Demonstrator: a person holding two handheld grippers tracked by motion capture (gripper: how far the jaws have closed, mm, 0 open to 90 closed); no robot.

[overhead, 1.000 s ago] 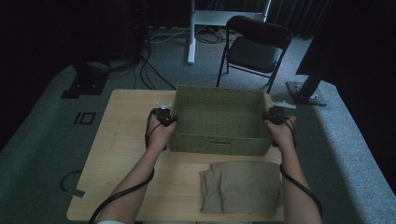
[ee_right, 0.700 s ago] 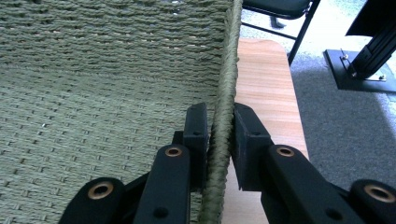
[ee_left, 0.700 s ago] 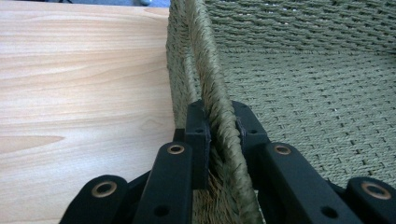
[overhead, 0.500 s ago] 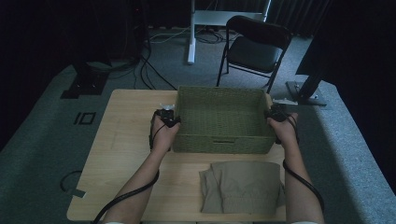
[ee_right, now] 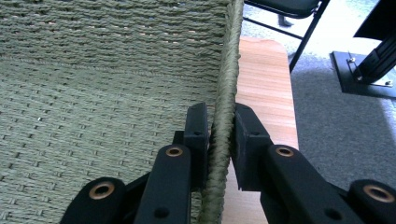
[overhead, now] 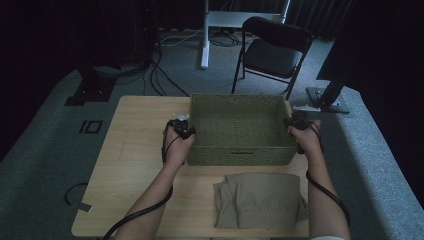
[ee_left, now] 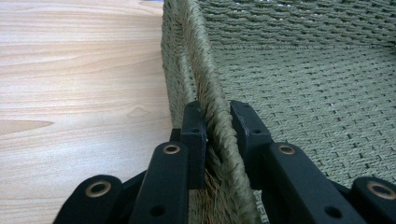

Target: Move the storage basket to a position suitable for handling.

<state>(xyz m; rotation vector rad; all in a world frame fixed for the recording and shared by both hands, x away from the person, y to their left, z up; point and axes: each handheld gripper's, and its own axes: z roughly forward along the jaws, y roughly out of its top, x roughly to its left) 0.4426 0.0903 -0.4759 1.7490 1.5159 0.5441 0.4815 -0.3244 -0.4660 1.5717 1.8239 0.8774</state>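
Woven basket (overhead: pixel 240 130) sat mid-table, w/ folded garment (overhead: pixel 260 200) at its 6 o'clock near the front edge. Left gripper (ee_left: pixel 217 126) was clamped on the basket's 9 o'clock wall, jaws nearly closed, rim pinched between pads. Right gripper (ee_right: pixel 219 128) did the same at 3 o'clock. Opposite-side grips prob. meant to shift the basket evenly w/o tipping; the basket was empty, so the garment likely goes in it.
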